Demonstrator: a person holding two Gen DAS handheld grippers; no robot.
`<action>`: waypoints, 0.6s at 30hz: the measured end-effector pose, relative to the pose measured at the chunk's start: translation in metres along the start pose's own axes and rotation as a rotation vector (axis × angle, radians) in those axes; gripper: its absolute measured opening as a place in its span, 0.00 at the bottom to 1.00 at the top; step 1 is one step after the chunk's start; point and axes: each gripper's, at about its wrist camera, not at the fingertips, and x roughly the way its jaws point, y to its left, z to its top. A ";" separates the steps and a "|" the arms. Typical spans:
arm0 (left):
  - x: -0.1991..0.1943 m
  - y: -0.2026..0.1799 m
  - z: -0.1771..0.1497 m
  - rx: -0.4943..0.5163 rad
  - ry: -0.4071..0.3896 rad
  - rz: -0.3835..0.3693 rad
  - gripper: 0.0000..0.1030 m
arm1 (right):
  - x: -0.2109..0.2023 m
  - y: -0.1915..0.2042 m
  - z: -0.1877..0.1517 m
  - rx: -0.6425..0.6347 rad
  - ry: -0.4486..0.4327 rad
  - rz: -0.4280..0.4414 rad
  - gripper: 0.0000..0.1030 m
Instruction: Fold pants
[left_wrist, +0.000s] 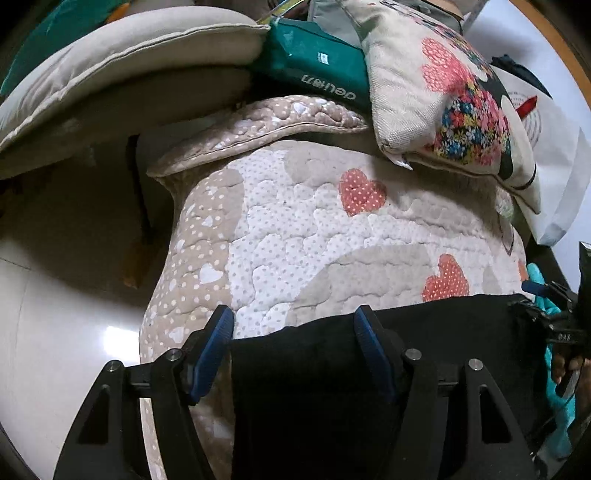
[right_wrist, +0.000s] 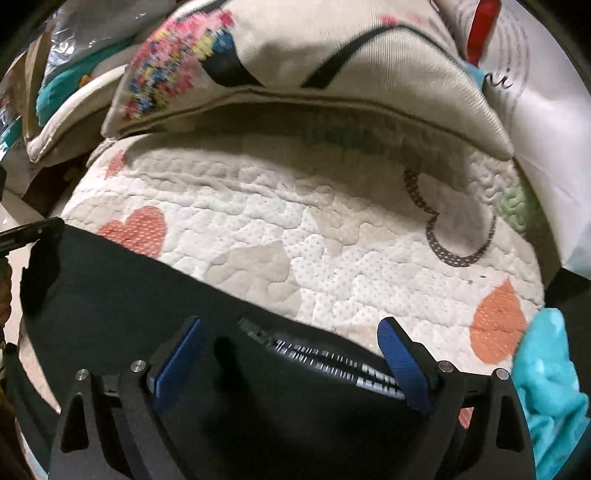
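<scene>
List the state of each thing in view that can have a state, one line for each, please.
Black pants: flat on the quilt, not gripped.
Left gripper: open, over the pants' edge.
Right gripper: open, over the pants.
Quilt: spread out.
Floral cushion: leaning at the quilt's far edge.

A quilted seat cover (left_wrist: 295, 229), cream and beige with white dots and coral heart patches, spreads over a padded seat. At its far edge lies a cream canvas cushion (left_wrist: 439, 103) printed with a floral and black cartoon motif, tilted on the cover. Left of the cushion sits a dark green package (left_wrist: 317, 70) with white lettering, partly under a plain beige cushion (left_wrist: 122, 62). A white printed bag (right_wrist: 546, 155) stands at the right. A turquoise fabric piece (right_wrist: 546, 373) lies at the cover's right edge. Glossy pale floor (left_wrist: 55, 314) shows at the left.
</scene>
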 end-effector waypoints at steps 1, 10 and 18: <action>0.000 -0.001 -0.001 0.005 -0.002 0.006 0.63 | 0.004 -0.002 0.000 0.000 0.010 -0.003 0.92; -0.010 -0.017 -0.004 0.082 -0.011 0.065 0.12 | 0.021 -0.013 -0.004 0.027 0.042 0.068 0.86; -0.034 -0.033 -0.004 0.110 -0.042 0.045 0.11 | -0.005 0.000 -0.015 0.057 0.038 0.204 0.16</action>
